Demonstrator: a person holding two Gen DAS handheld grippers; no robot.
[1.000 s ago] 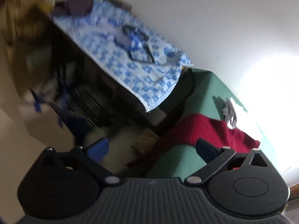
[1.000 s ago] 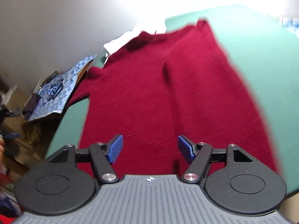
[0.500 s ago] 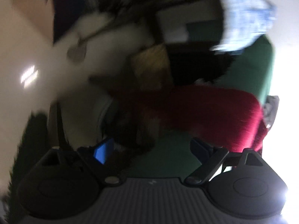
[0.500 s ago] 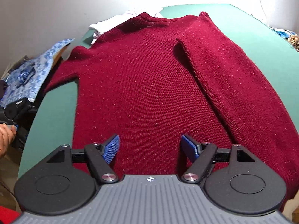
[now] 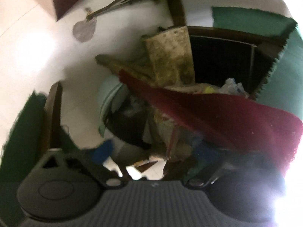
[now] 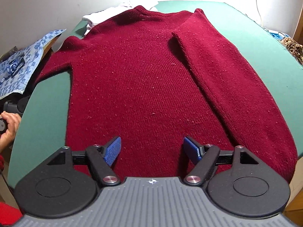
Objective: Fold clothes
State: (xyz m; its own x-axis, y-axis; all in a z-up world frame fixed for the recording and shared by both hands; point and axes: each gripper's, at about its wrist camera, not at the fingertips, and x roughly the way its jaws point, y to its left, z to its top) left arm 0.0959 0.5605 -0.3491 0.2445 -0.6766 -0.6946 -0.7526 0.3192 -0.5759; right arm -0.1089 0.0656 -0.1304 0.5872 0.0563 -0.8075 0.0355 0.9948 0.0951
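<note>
A dark red knitted sweater [image 6: 144, 79] lies flat on the green table [image 6: 255, 43], neck at the far end. Its right sleeve [image 6: 217, 71] is folded down along the body. The left sleeve [image 6: 51, 66] runs off the table's left edge; in the blurred left wrist view this sleeve [image 5: 217, 117] hangs across the frame. My right gripper [image 6: 152, 149] hovers open over the hem, nothing between its blue pads. My left gripper [image 5: 153, 151] points down past the table edge, open, with the sleeve just beyond its right finger. A hand [image 6: 7, 124] holds it at the table's left.
A white garment [image 6: 106, 17] lies beyond the sweater's neck. A blue patterned cloth [image 6: 19, 64] covers something left of the table. A leopard-print item [image 6: 291, 47] sits at the right edge. Under the table are cardboard [image 5: 170, 56], a dark bin [image 5: 128, 124] and pale floor.
My left gripper has swung from facing the blue cloth and wall down toward the floor and the hanging sleeve. My right gripper has steadied over the hem. Both stay open.
</note>
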